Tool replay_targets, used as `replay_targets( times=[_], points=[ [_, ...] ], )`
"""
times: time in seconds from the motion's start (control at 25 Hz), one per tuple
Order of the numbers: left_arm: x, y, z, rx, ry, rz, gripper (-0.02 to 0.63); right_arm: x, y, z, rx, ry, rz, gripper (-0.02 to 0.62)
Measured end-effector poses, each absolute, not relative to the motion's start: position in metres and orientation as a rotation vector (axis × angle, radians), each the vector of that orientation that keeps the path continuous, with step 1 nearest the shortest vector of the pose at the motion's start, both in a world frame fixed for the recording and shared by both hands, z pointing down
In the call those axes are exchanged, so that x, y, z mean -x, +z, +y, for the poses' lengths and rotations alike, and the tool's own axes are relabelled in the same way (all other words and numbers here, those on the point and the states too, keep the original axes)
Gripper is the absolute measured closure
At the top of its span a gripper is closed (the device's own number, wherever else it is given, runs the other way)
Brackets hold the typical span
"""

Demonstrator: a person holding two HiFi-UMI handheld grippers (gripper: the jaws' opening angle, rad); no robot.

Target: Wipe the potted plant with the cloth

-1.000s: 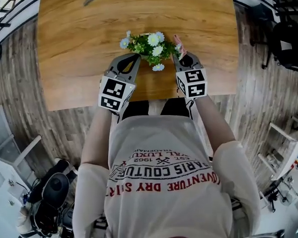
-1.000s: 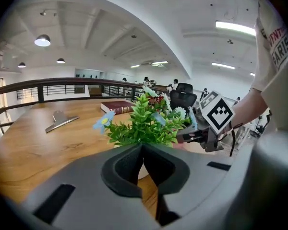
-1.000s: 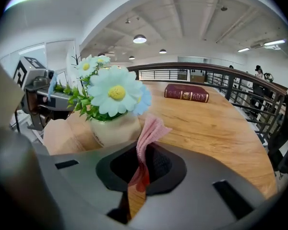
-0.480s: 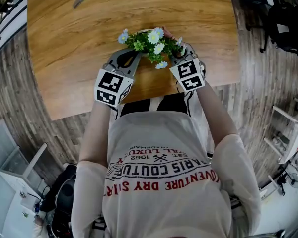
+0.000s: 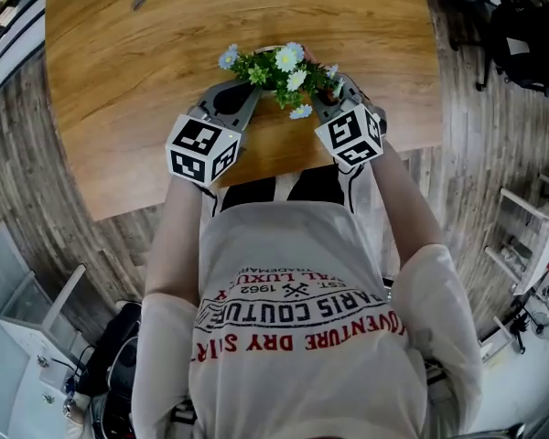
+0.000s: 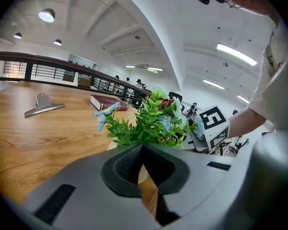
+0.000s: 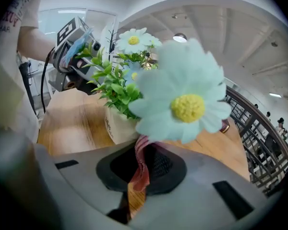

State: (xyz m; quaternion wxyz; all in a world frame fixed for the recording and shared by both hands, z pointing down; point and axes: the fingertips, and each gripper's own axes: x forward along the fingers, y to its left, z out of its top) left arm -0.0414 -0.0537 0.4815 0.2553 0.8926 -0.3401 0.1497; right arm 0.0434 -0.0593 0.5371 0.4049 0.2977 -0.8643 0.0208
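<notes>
The right gripper [image 7: 142, 163] pinches a fold of the red-striped cloth [image 7: 140, 169]. The fold stands up between the jaws and points at the pot [image 7: 119, 124] of the potted plant [image 5: 276, 69], which sits just beyond the tips and slightly to one side. A pale daisy [image 7: 185, 104] hangs directly above the jaws, close to the lens. Compared with one second earlier in the head view, the marker cube [image 5: 349, 137] on this gripper shows a rolled orientation and the gripper has edged closer in under the blossoms. The cloth strip that lay exposed beside the flowers is no longer plainly visible there. This is judged to be a wiping stroke under way on that side of the plant, with the wrist roll dragging the cloth across it. Whether the cloth actually touches the pot or a leaf cannot be confirmed. The left gripper [image 6: 143, 147] has its jaws pressed together with nothing between them. Its tips sit just short of the foliage on the opposite side, about where they were a second ago. It is judged to be steadying the plant against the stroke, though contact is not visible. Beyond the plant, the table [image 5: 128, 80] carries a metal clip [image 6: 42, 107] and a book [image 6: 108, 102], both well apart from either gripper.
</notes>
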Motion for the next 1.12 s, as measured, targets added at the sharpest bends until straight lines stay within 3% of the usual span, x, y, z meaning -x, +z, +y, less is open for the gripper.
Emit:
replay_targets(
  times=[1.12],
  points=[
    [0.033,0.480,-0.049,-2.496,0.428,-0.754,0.592,0.017,0.541,-0.016,-0.868,0.466,-2.279,0.555]
  ],
)
